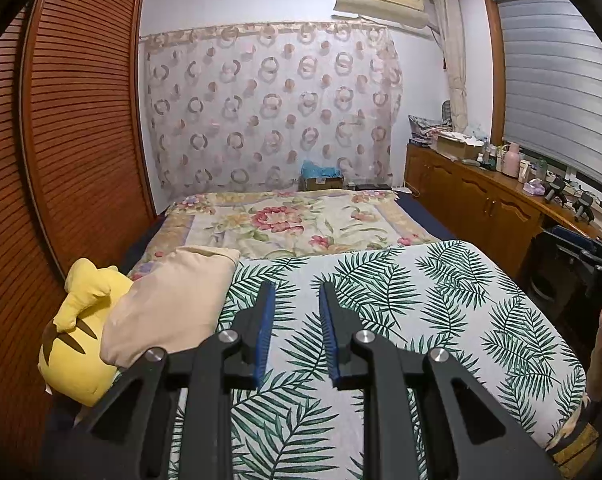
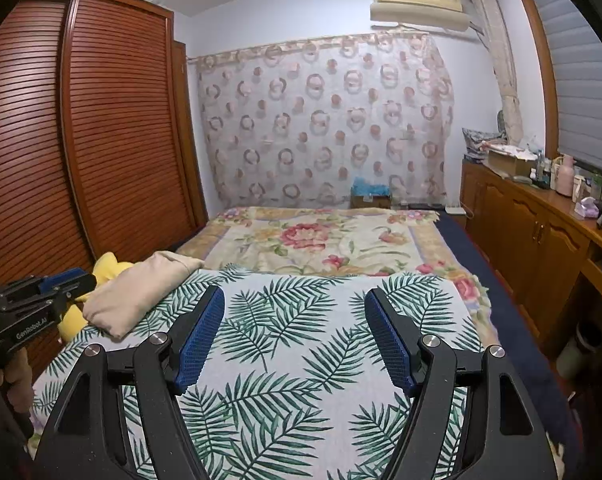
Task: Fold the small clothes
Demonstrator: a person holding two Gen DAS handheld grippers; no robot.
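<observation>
A folded beige garment [image 1: 169, 304] lies at the left edge of the palm-leaf cloth [image 1: 441, 300], leaning on a yellow plush toy [image 1: 81, 332]. It also shows in the right wrist view [image 2: 141, 292]. My left gripper [image 1: 297, 288] is open and empty, hovering over the cloth just right of the garment. My right gripper [image 2: 295, 294] is open wide and empty over the middle of the palm-leaf cloth [image 2: 301, 360]. The left gripper shows at the left edge of the right wrist view [image 2: 61, 280], next to the garment.
The cloth covers a board at the foot of a bed with a floral blanket [image 1: 293, 220]. A slatted wooden wardrobe [image 1: 73, 120] stands at the left. A wooden sideboard [image 2: 541, 232] with bottles and boxes runs along the right wall.
</observation>
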